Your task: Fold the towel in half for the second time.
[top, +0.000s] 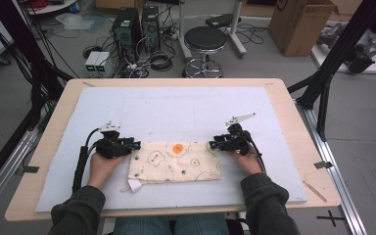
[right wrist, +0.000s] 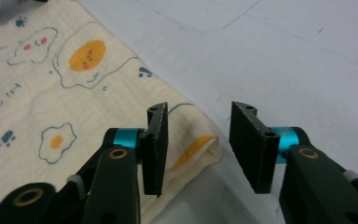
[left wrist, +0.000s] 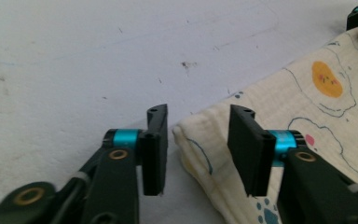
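At the left of the high view, the person's left hand [top: 103,164] is holding the left gripper [top: 133,145] low over the pale blue mat [top: 176,110], its tips pointing inward at the left edge of the folded cloth [top: 175,161]. In the left gripper view, its jaws are standing apart with the cloth's folded corner [left wrist: 193,140] lying in the gap between them; the pads are not pressing on the fabric.

The cloth, a cream muslin printed with fried eggs and small paw marks, is lying flat on the mat near the person's edge of the wooden table [top: 284,98], between the two grippers. A white tag [top: 134,185] is sticking out at its near left corner.

At the right, the right hand [top: 247,160] is holding the right gripper [top: 214,144] at the cloth's right edge. In the right gripper view, its jaws are also standing apart, one pad over the cloth's folded corner [right wrist: 200,144], the other over bare mat, and nothing is being squeezed.
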Available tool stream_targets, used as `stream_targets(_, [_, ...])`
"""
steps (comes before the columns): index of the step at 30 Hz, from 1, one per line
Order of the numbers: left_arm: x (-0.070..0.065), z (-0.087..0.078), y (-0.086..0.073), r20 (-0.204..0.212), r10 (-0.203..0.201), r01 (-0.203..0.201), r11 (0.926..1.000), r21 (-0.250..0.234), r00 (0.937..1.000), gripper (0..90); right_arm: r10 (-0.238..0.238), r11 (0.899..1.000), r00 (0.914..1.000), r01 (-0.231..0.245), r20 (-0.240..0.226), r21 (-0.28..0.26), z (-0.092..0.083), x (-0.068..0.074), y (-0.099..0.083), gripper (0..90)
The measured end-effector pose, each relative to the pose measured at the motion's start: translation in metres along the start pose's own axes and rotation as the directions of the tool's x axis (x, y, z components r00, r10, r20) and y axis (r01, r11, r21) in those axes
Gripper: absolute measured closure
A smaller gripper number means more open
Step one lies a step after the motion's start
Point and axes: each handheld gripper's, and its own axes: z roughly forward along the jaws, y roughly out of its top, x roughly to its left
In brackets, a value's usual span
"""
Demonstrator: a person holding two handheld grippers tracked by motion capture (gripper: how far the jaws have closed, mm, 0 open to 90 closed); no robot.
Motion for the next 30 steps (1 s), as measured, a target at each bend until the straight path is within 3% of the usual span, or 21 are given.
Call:
stream_targets(4, [-0.003, 0.003, -0.001, -0.012, 0.033, -0.032, 0.9989, 0.034, 0.9994, 70.7, -0.023, 0.999, 0.9997, 0.023, 0.01, 0.03, 0.003, 0.002, 0.001, 69.8])
stream_targets(6, [-0.004, 0.004, -0.002, -0.003, 0.038, -0.038, 0.9985, 0.038, 0.9993, 78.4, -0.021, 0.999, 0.9998, 0.021, 0.005, 0.035, 0.004, 0.002, 0.0, 75.4])
stream_targets(9, [-0.006, 0.002, -0.001, -0.008, 0.048, -0.048, 0.9982, 0.038, 0.9988, 83.0, -0.019, 0.999, 0.9996, 0.02, -0.018, 0.049, 0.004, 0.002, 0.0, 82.0])
stream_targets(15, [-0.003, -0.002, 0.005, -0.028, 0.06, -0.06, 0.9979, 0.027, 0.9978, 84.7, -0.031, 0.998, 0.999, 0.033, -0.032, 0.062, 0.002, 0.001, 0.007, 83.5])
stream_targets(20, [0.003, -0.001, 0.013, -0.039, 0.045, -0.044, 0.9989, 0.014, 0.9983, 84.9, -0.029, 0.997, 0.9993, 0.031, -0.023, 0.065, 0.004, -0.004, 0.021, 83.8])
stream_targets(30, [0.012, 0.0, 0.046, -0.062, 0.023, -0.027, 0.9978, -0.061, 0.9978, 84.9, -0.011, 0.999, 0.9998, 0.01, 0.014, 0.043, -0.003, -0.019, 0.054, 83.8])
